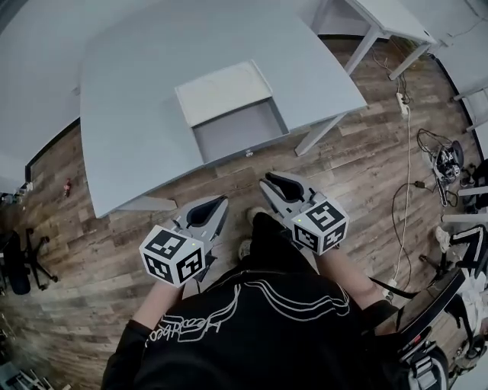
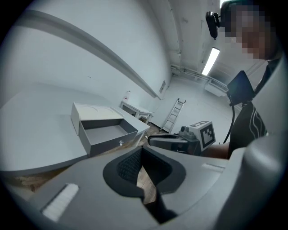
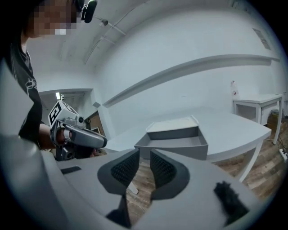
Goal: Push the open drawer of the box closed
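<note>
A flat grey box point(image 1: 221, 91) lies on the grey table point(image 1: 137, 114) near its front edge. Its drawer point(image 1: 240, 131) is pulled open toward me and holds nothing. Both grippers hang over the wooden floor, short of the table and touching nothing. My left gripper point(image 1: 223, 201) has its tips together and is empty. My right gripper point(image 1: 264, 181) shows a narrow gap between its pads and is empty too. The left gripper view has the drawer point(image 2: 105, 134) ahead to the left of the left gripper point(image 2: 141, 152). In the right gripper view the drawer point(image 3: 173, 143) lies straight beyond the right gripper point(image 3: 144, 155).
Table legs point(image 1: 316, 135) stand below the front edge. A second white table point(image 1: 389, 15) is at the back right. Cables and a power strip point(image 1: 402, 103) lie on the floor at the right. A black chair point(image 1: 15, 263) sits far left. A ladder point(image 2: 173, 114) leans by the wall.
</note>
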